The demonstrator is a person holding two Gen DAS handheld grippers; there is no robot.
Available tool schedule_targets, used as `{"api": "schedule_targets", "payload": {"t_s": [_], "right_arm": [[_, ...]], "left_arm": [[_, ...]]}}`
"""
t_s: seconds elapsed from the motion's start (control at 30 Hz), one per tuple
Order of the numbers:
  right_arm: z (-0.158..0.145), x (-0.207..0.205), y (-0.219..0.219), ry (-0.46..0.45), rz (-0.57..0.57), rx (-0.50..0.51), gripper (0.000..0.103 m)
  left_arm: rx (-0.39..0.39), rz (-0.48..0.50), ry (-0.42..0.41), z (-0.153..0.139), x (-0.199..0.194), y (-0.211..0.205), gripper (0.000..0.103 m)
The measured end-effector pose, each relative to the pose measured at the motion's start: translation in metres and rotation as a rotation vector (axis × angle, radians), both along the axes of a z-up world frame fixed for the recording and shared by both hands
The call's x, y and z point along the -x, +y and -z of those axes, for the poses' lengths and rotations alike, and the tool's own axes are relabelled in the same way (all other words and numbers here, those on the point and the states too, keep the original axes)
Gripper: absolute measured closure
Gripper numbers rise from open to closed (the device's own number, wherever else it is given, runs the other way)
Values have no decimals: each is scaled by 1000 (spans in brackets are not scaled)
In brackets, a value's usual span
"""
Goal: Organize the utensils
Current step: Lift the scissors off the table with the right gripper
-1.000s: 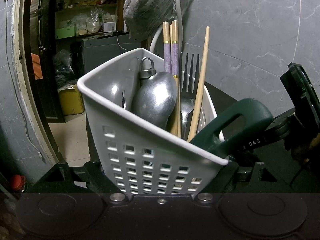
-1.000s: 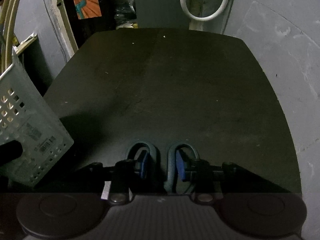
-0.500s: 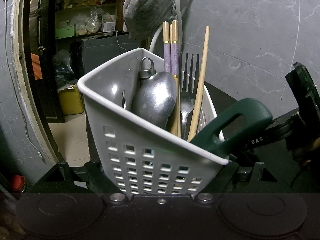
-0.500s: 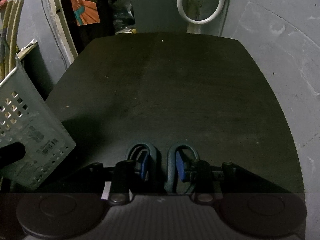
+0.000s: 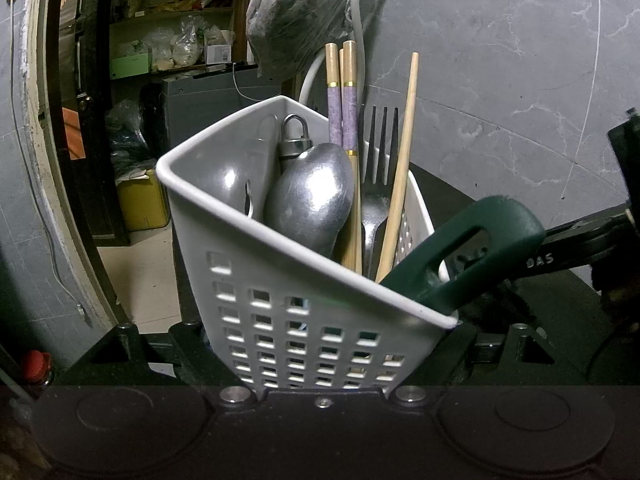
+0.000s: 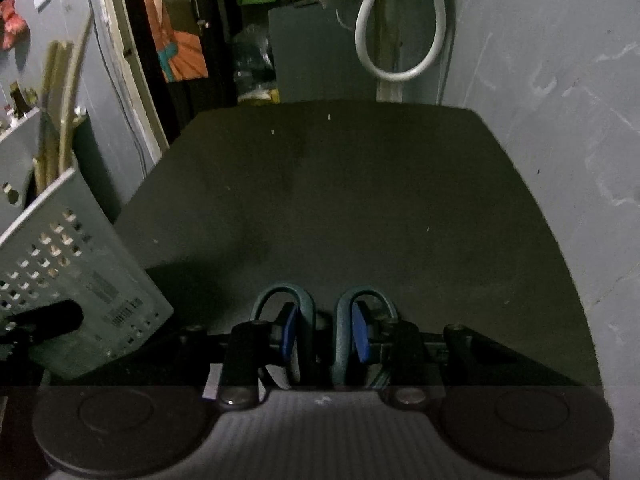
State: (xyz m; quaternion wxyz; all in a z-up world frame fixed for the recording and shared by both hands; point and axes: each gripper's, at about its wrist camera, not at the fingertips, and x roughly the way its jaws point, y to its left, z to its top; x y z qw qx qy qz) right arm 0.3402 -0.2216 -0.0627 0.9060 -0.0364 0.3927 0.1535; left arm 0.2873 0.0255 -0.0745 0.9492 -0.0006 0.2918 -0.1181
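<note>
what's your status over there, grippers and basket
left gripper shut on white basket, tilted; spoon, fork, chopsticks inside. right gripper open, empty, above dark table. nothing in the way.

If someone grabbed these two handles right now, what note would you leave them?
Left gripper: clamped on the white basket, which is tilted.
Right gripper: open and empty, over the dark table.
In the basket: spoon, fork and chopsticks, standing on end.
Done: no loose utensils show on the table.
Left: probably set the basket down upright.
</note>
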Motion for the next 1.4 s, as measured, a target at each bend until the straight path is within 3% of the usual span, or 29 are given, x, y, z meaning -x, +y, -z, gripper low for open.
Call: {"api": "schedule_targets", "payload": {"t_s": [0.67, 1.13, 1.4], "right_arm": [[-39, 48, -24, -318, 38, -156, 70], [-58, 53, -21, -487, 73, -167, 70], [-63, 60, -19, -528, 77, -156, 70]], "left_arm": [[-9, 15, 0, 0, -4, -1, 19], [-12, 17, 1, 0, -4, -1, 19], [-12, 16, 1, 0, -4, -1, 19]]}}
